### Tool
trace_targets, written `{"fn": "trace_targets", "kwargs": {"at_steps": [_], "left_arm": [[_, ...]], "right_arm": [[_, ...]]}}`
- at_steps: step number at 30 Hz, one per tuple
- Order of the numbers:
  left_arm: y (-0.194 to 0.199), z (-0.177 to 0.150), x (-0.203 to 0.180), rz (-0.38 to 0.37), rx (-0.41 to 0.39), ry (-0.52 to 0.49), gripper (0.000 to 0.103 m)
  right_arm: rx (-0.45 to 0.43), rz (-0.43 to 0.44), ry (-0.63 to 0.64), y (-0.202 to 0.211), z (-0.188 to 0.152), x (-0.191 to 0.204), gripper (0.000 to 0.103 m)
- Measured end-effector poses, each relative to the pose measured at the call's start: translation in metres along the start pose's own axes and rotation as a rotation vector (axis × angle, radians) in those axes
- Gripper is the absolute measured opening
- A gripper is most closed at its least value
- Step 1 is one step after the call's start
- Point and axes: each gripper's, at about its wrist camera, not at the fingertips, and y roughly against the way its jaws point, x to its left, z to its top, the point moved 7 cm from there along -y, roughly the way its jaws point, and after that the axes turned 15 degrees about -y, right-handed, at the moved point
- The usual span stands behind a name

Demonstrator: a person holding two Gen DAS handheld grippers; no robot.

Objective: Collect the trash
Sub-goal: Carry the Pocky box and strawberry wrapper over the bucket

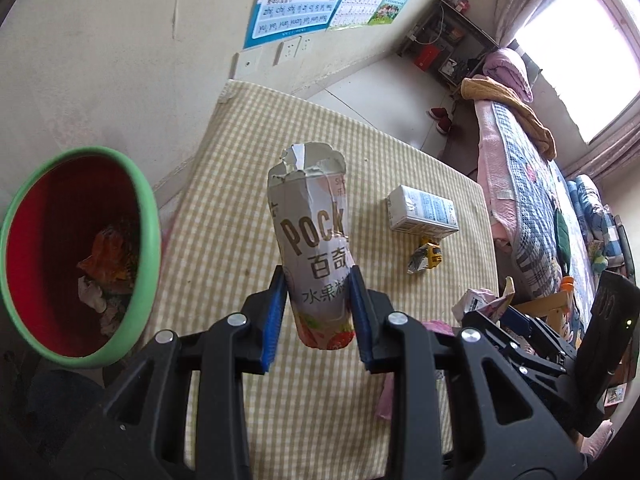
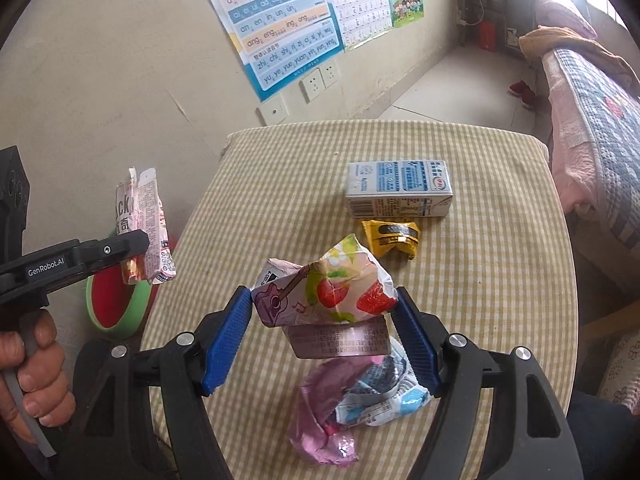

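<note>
My left gripper point(image 1: 318, 280) is shut on a torn-open Pocky box point(image 1: 308, 224), held upright above the checked table point(image 1: 240, 152). A green-rimmed bin point(image 1: 149, 216) with a red inside and some trash in it stands just to the left of it. In the right wrist view the left gripper point(image 2: 134, 258) holds that Pocky box point(image 2: 140, 216) above the bin point(image 2: 116, 312). My right gripper point(image 2: 322, 296) is shut on a crumpled strawberry drink carton point(image 2: 332, 288), lifted off the table point(image 2: 500, 280). A white and blue milk carton point(image 2: 400, 188) and a yellow wrapper point(image 2: 392, 236) lie beyond it.
A pink foil wrapper point(image 2: 324, 416) and a blue and white wrapper point(image 2: 384, 396) lie on the cloth under my right gripper. A hand point(image 2: 36, 364) grips the left handle. A wall with posters point(image 2: 280, 24) is behind the table, and a bed point(image 1: 532, 200) stands to the right.
</note>
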Motion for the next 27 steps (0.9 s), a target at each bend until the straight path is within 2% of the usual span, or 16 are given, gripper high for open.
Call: {"fn": "trace_targets", "kwargs": {"at_steps": [13,27], "left_arm": [[0.062,-0.034,0.07,0.071,-0.061,0.109,0.03],[0.103,-0.068,0.154,0.137,-0.109,0.254,0.03]], "right_arm": [[-0.004,0.088,0.181,-0.005,-0.017,0.105,0.07],[0.032,0.165,0.337,-0.03,-0.04,0.211,0.07]]}}
